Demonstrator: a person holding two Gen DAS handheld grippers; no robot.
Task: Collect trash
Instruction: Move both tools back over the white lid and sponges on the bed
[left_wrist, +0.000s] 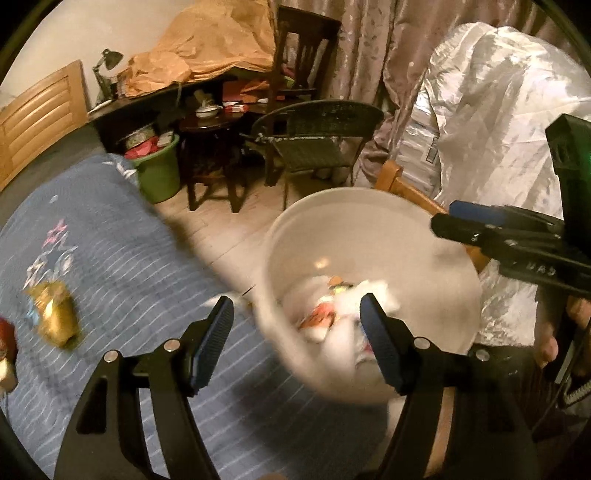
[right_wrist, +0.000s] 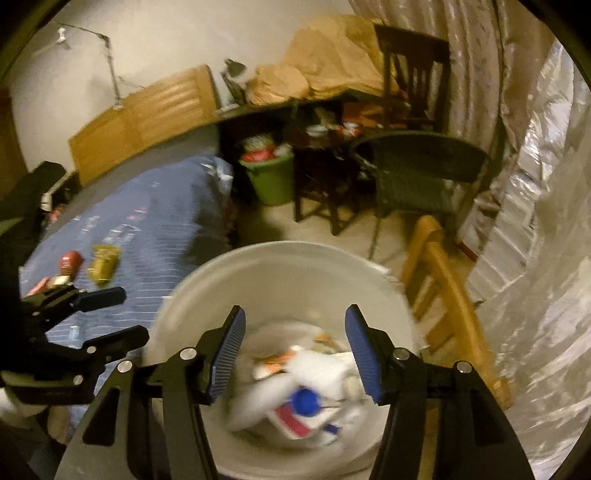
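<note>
White plastic fills both views: the white bin (right_wrist: 280, 266) stands on the floor just beside the bed (left_wrist: 122, 254), and both grippers hang over its mouth. The right gripper (right_wrist: 295, 354) points down into it with its fingers (right_wrist: 364, 356) apart and nothing between them. Below, blurred at the bottom of the bin, lies a heap of trash (right_wrist: 295, 391): white crumpled stuff, something with red and white print, and a round blue cap. The left gripper (left_wrist: 297, 339) sits at the bin's rim, half over the bedspread, and its fingers (left_wrist: 380, 349) are spread too, empty. So, by the look of it, both have let go of their loads and the bin already holds a fair share.

But it isn't finished! Over on the blue striped bedspread a gold wrapper (left_wrist: 55, 315) lies crumpled, well apart from the bin. Just beside it in the right wrist view sits a red item (right_wrist: 70, 260), with another red-and-white scrap (right_wrist: 50, 283) near the left gripper's body; too blurred to say what they are. Those three, at least, look like what is left to collect.

My read: past the halfway mark, with the drop done and a trip to the bed called for next. The gold wrapper is thin and crinkly, so it may slip a loose pinch. Whether more litter lies outside these views, I cannot tell.
</note>
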